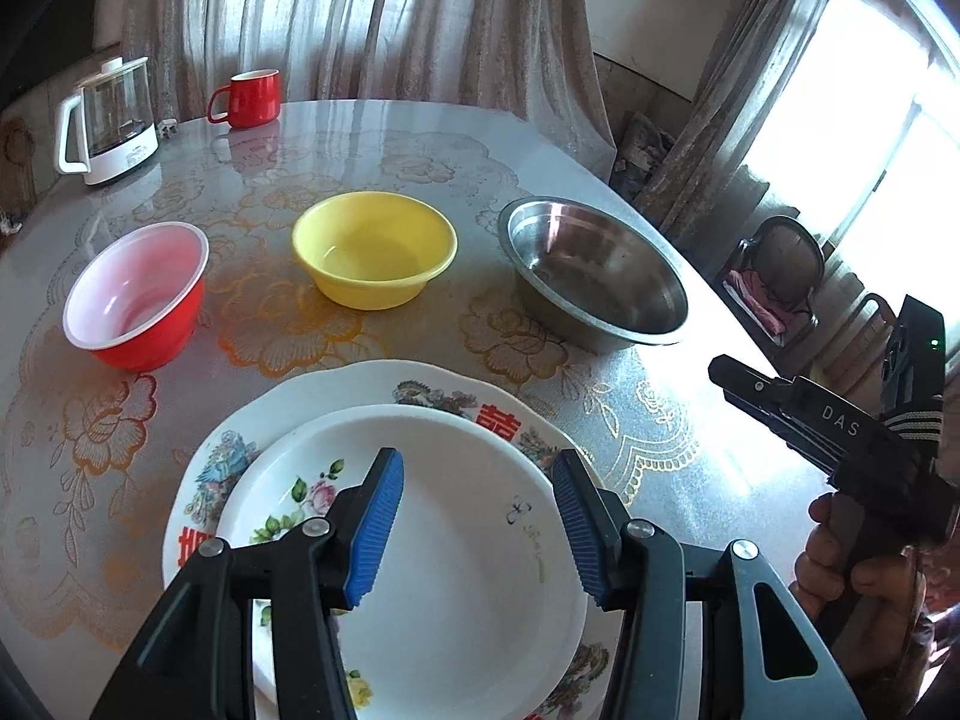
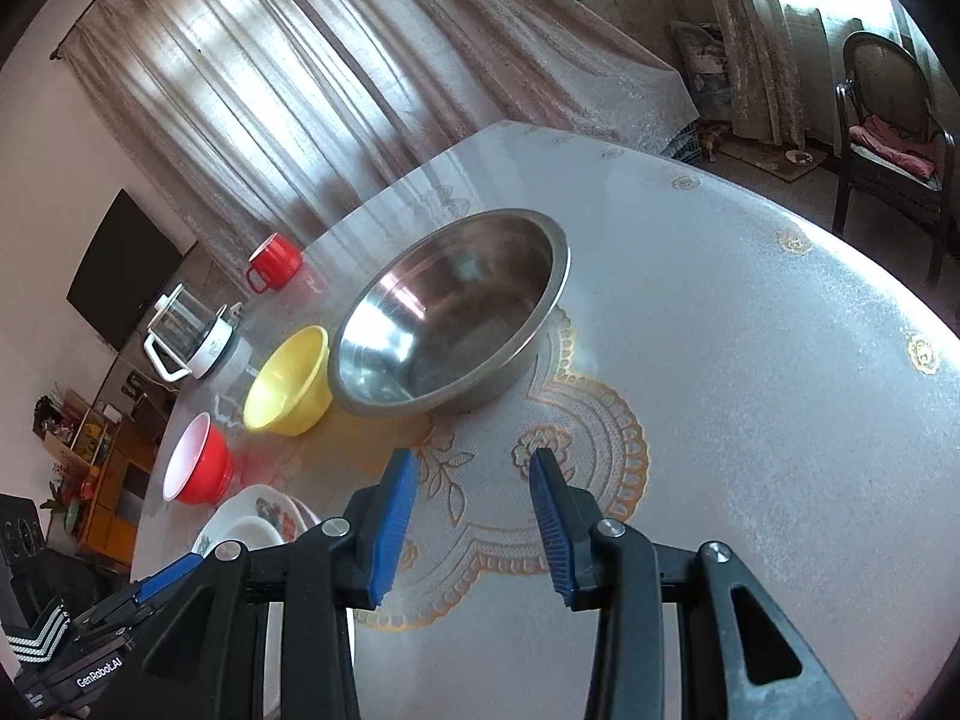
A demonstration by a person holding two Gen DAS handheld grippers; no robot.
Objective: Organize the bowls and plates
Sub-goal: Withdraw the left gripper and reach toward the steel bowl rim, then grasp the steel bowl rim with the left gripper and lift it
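Your left claw (image 1: 477, 525) hangs with its ribbed blue pads apart and nothing between them, right over the small white plate (image 1: 444, 516), which sits stacked on the larger flowered plate (image 1: 252, 426) at the near edge of the table (image 1: 372, 144). Your right claw (image 2: 474, 519) is likewise parted and empty, above bare patterned tablecloth in front of the steel bowl (image 2: 450, 312). Both plates look like glazed ceramic or melamine: stiff, smooth, likely slippery on the face and liable to chip, so take them by the raised rim, one pad above and one below, not by the slick centre. The upper plate should lift off freely, though it could slide on the lower. Beyond them stand three bowls in a row, apart from each other: the red bowl (image 1: 135, 297) with its white lining and the yellow bowl (image 1: 375, 249) look like light plastic, with lips worth pinching; the steel bowl is thin-walled, rigid, shiny, probably the slipperiest, and wide enough to take the others nested inside.
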